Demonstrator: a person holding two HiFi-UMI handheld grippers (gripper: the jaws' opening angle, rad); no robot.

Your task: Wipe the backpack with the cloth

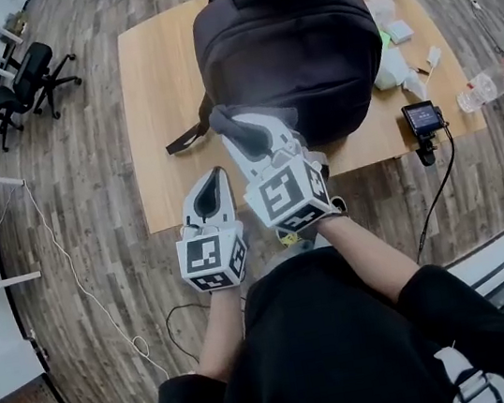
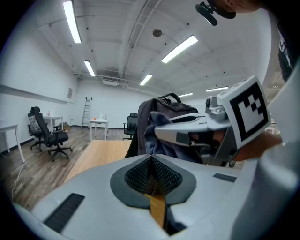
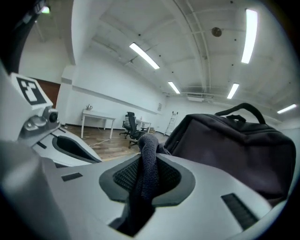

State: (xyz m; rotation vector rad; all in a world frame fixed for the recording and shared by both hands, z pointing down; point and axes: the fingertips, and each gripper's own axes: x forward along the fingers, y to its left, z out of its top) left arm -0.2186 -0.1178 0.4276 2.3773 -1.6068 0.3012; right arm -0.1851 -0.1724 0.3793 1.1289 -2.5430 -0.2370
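- Right gripper: jaws clamped on a dark grey cloth. A fold of it stands up between the pads and bulges past the tips. The rest hangs below the jaws.
- Left gripper: jaws together, with nothing between the pads. It sits just beside the right gripper on that gripper's left, a little further back, and holds no part of the cloth.
- Backpack: it lies ahead of the right gripper's tips and off to their right, standing upright on the wooden table. Its handle is at the top, so its long axis runs up from the table. Its broad front face is turned towards the grippers.
- Key relation: the cloth's leading fold is at the lower left corner of that front face. The head view shows cloth and fabric overlapping there, while the right gripper view shows the bag close on the right. Whether they touch cannot be told.
- Nearer hand: the right one, which also carries the cloth. The left gripper is free, in my judgement, to steady the bag.
- Judgement on the coming move: the wipe calls for travel to the right and upward across the face, along the upright axis.
- Beyond the bag: a loose strap trails from its base on the left side.
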